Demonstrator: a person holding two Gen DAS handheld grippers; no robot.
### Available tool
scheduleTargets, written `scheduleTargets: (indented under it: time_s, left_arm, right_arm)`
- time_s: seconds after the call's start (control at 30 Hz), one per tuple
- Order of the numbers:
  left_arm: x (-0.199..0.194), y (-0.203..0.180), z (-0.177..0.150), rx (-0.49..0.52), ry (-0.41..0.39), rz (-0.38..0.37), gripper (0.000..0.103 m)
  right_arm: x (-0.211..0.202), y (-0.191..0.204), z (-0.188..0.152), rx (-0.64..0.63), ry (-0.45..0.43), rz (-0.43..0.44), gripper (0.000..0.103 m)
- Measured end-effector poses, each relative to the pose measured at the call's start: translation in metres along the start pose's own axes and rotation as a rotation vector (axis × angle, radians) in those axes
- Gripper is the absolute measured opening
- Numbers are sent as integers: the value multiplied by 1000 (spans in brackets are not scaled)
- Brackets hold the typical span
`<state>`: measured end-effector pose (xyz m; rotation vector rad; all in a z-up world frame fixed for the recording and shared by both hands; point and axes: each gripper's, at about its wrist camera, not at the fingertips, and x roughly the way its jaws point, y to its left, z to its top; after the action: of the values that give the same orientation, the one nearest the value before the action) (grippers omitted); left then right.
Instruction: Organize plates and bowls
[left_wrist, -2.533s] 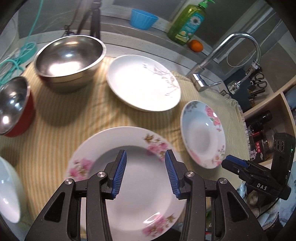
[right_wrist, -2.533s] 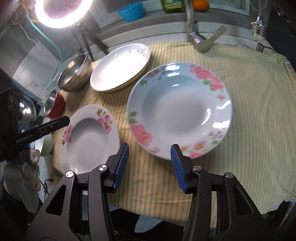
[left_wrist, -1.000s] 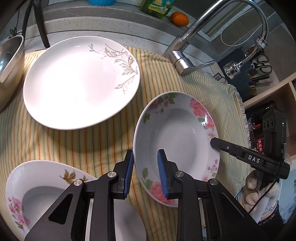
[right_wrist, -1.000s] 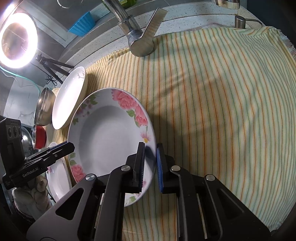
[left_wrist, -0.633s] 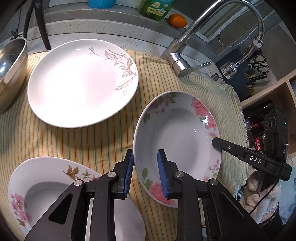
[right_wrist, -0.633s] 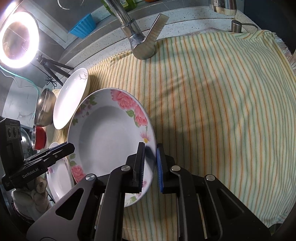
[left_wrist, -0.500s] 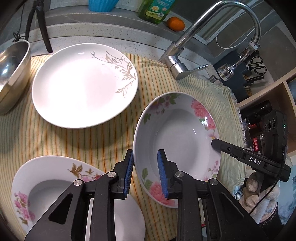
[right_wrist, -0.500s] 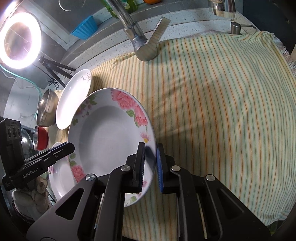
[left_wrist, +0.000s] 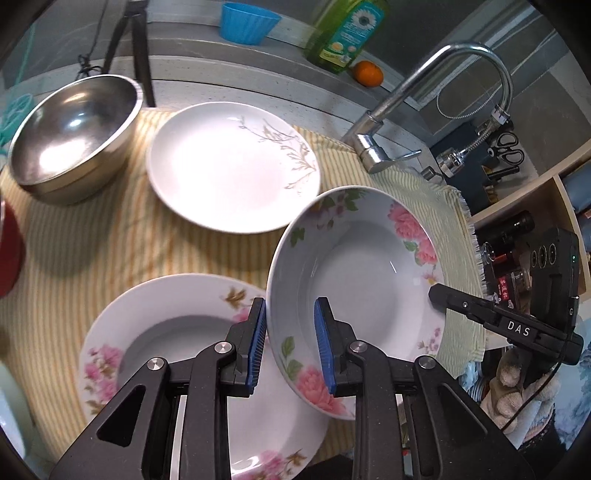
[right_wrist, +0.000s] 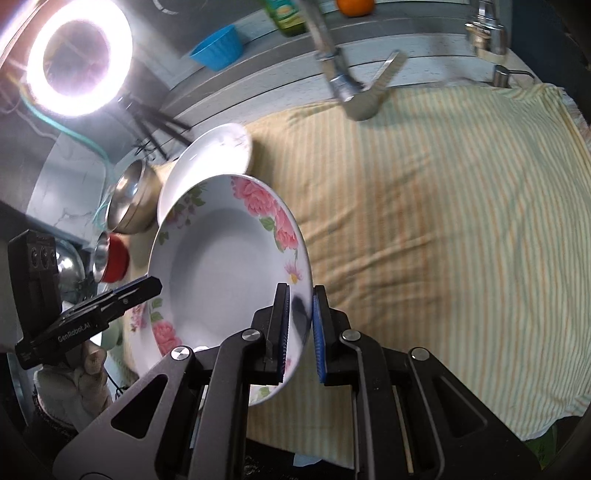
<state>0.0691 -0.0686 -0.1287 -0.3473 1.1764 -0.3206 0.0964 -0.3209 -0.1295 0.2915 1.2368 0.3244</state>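
Note:
A deep white plate with pink flowers (left_wrist: 362, 273) hangs tilted above the striped cloth (left_wrist: 110, 240), held by both grippers. My left gripper (left_wrist: 290, 310) is shut on its near left rim. My right gripper (right_wrist: 300, 295) is shut on the opposite rim of the same plate (right_wrist: 221, 269). A second flowered deep plate (left_wrist: 177, 332) lies on the cloth below and to the left, and the held plate overlaps its edge in the left wrist view. Behind it lies a flat white plate with a twig pattern (left_wrist: 229, 166).
A steel bowl (left_wrist: 74, 133) stands at the back left, and a red bowl (left_wrist: 7, 251) shows at the left edge. The faucet (left_wrist: 406, 107) arches over the back right. A blue cup (left_wrist: 247, 26), soap bottle (left_wrist: 343, 33) and orange (left_wrist: 367, 72) sit on the ledge. A ring light (right_wrist: 79, 55) glares.
Both grippers have closed on the flowered deep plate, lifted it off the cloth and carried it left toward the second flowered plate. The cloth at the right now lies bare.

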Motion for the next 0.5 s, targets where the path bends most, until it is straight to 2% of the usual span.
scheduleTargets:
  time_s: [0.5]
  left_arm:
    - [-37,64,-39,-81,-7,60,24]
  right_arm:
    - [41,71,-38,-80,100,41,12]
